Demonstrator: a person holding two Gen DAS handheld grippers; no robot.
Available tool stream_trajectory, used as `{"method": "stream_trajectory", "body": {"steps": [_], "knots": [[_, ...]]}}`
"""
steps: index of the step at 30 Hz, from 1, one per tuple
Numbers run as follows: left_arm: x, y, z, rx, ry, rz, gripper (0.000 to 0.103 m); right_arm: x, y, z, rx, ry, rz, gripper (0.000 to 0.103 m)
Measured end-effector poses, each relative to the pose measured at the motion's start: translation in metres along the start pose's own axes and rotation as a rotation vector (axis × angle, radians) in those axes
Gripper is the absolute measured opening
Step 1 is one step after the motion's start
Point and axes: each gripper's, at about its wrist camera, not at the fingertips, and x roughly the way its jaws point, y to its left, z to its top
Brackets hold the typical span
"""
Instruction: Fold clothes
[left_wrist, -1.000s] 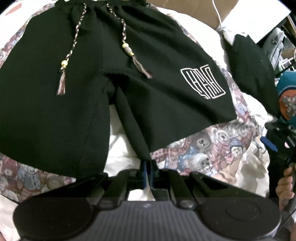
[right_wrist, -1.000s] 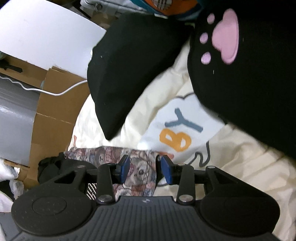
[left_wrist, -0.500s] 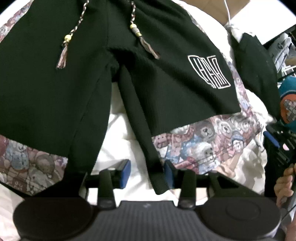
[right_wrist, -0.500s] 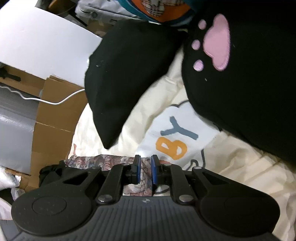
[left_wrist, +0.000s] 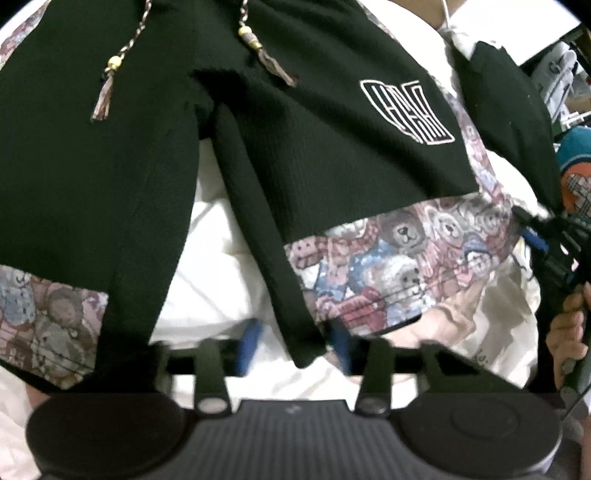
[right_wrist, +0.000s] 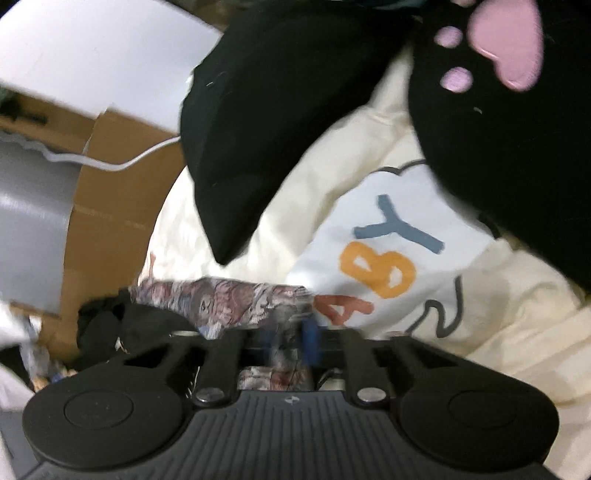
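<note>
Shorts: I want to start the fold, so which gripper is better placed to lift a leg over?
Right. The right gripper is shut on the bear-print hem of the shorts. The left gripper is open, gripping nothing.

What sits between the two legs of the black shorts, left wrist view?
Between the legs of the black shorts, bare white bedding shows in the left wrist view.

One pair black shorts (left_wrist: 332, 155), two tasselled drawstrings (left_wrist: 110, 74), one white logo (left_wrist: 406, 110), two teddy-print panels (left_wrist: 399, 266), one pink paw print (right_wrist: 506, 48).
</note>
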Motion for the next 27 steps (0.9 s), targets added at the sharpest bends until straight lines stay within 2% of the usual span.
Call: {"method": "stream_trajectory", "body": {"steps": [3, 5, 9, 12, 15, 17, 19, 23, 27], "knots": [[-0.008, 0.003, 0.010, -0.032, -0.007, -0.052, 0.008, -0.012, 0.002, 0.006, -0.002, -0.057, 0.031, 0.005], [-0.019, 0.001, 0.018, -0.025, -0.052, -0.068, 0.006, -0.020, 0.008, 0.007, -0.035, -0.112, 0.063, 0.005], [-0.042, 0.004, 0.037, -0.052, -0.123, -0.093, 0.005, -0.024, 0.019, 0.008, -0.083, -0.158, 0.074, 0.005], [-0.050, 0.007, 0.044, -0.054, -0.147, -0.085, 0.005, -0.017, 0.012, 0.010, -0.034, -0.125, 0.045, 0.006], [-0.049, 0.009, 0.045, -0.050, -0.137, -0.066, 0.005, -0.016, 0.002, 0.012, 0.024, -0.131, -0.005, 0.009], [-0.046, 0.010, 0.043, -0.048, -0.123, -0.044, 0.005, -0.020, -0.004, 0.014, 0.054, -0.148, -0.022, 0.020], [-0.043, 0.012, 0.042, -0.047, -0.116, -0.018, 0.005, -0.022, -0.010, 0.015, 0.082, -0.156, -0.029, 0.043], [-0.041, 0.014, 0.047, -0.049, -0.117, 0.049, 0.005, -0.011, -0.011, 0.011, 0.090, -0.094, 0.001, 0.044], [-0.039, 0.021, 0.049, -0.069, -0.110, 0.059, 0.005, 0.002, 0.000, 0.003, 0.027, -0.016, -0.004, 0.044]]}}
